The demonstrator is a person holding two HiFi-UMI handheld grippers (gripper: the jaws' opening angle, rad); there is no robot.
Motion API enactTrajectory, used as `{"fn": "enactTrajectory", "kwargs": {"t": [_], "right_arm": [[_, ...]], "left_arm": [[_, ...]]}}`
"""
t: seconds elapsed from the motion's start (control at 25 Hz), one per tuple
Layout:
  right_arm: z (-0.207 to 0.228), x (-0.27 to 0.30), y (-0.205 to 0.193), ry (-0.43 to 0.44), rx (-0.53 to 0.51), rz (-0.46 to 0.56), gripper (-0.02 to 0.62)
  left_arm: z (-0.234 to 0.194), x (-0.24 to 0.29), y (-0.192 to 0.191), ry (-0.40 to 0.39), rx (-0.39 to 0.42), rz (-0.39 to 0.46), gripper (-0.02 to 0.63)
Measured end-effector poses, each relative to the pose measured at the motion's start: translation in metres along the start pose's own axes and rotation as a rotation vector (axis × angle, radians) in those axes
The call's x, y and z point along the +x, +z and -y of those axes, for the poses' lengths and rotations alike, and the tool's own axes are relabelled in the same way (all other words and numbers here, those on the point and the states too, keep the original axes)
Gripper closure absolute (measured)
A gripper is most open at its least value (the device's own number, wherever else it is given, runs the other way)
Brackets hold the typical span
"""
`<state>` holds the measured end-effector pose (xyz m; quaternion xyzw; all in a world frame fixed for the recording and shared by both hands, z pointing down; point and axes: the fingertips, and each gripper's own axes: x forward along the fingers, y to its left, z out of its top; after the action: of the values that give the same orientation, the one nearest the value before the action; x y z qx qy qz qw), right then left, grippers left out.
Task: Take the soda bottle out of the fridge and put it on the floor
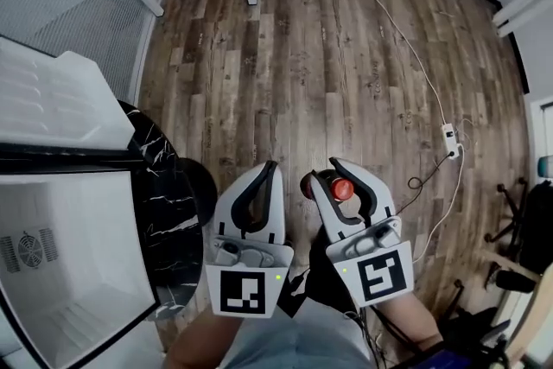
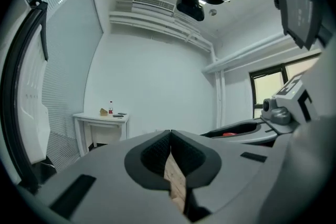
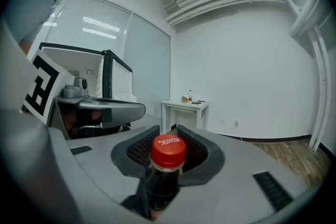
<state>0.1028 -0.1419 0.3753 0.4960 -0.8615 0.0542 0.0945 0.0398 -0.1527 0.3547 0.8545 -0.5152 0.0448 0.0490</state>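
Head view: left hand-held gripper (image 1: 270, 167) at 6 o'clock, jaws pressed together, nothing between. Right hand-held gripper (image 1: 328, 173) just beside it, pinching soda bottle (image 1: 342, 188) at the neck. Open fridge (image 1: 78, 272) at 8 o'clock, apart from bottle; wooden floor (image 1: 328, 56) beyond.

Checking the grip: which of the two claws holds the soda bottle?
The right claw, clamped on the red-capped soda bottle; the left claw is shut, empty.

Fridge (image 1: 60, 264) at left, soda bottle (image 1: 342, 188) in right claw (image 1: 327, 174)
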Motion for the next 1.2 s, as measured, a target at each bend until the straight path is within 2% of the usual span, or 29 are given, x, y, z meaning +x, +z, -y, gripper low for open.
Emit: {"fn": "enactTrajectory", "kwargs": {"t": [0.36,0.64,1.2], "right_arm": [[0.051,-0.015,-0.09,-0.093,0.031,-0.082,0.477],[0.074,-0.018,-0.161,-0.147,0.061,-0.123,0.479],[0.101,-0.006,-0.302,-0.167,0.094,-0.193,0.48]], "left_arm": [[0.05,0.036,-0.07,-0.1,-0.006,-0.076,0.589],[0.067,0.06,-0.137,-0.126,0.002,-0.128,0.589],[0.095,0.099,-0.279,-0.19,0.025,-0.215,0.589]]}}
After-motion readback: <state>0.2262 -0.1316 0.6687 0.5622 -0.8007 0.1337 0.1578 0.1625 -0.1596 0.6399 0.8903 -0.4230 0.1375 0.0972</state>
